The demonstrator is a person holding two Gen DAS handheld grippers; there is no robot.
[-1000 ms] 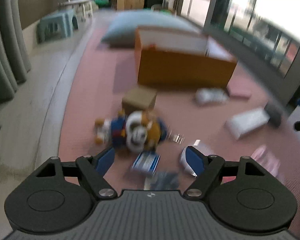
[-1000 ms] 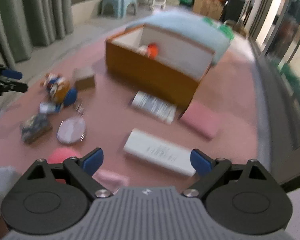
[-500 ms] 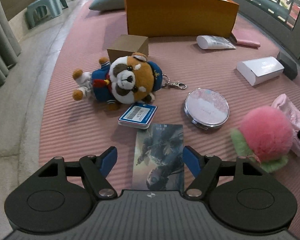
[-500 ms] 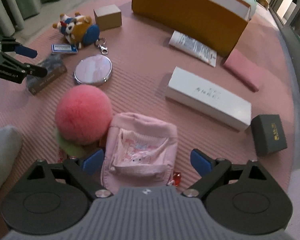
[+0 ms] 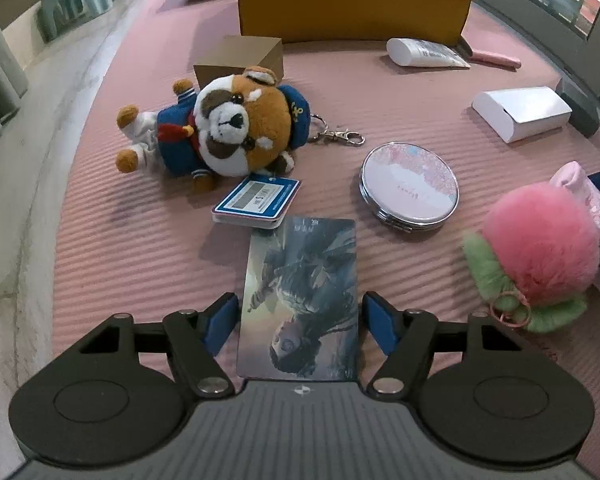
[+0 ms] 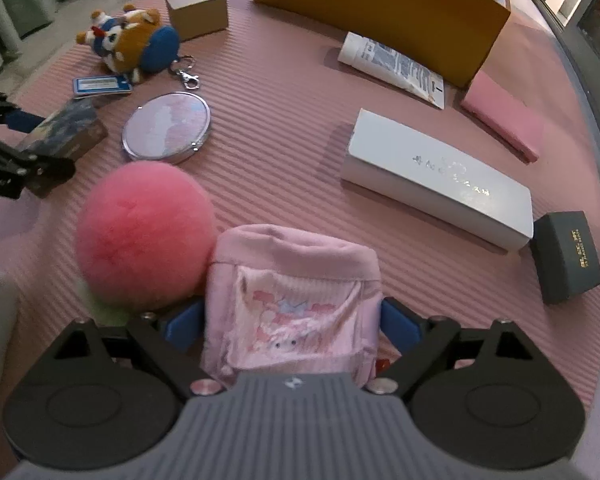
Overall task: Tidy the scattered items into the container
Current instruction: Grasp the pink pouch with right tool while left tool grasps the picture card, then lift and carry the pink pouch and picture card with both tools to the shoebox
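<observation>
Where it lies flat, picture box (image 5: pixel 300 296) shows dark artwork.

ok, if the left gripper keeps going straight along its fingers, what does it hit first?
Likely the illustrated box lying between the left gripper's open jaws, which have just been closing; pads look just clear of its sides.

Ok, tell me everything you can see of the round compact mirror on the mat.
The compact mirror is a flat round case, shut, lying lid-up on the ribbed pink mat. Its lid shows a pale pink and light blue pattern with small lettering; the rim looks like shiny silver metal, with a small hinge bump on one edge. It lies between the picture box and the pink pompom, just below the plush toy's key clip. Nothing touches it.
</observation>
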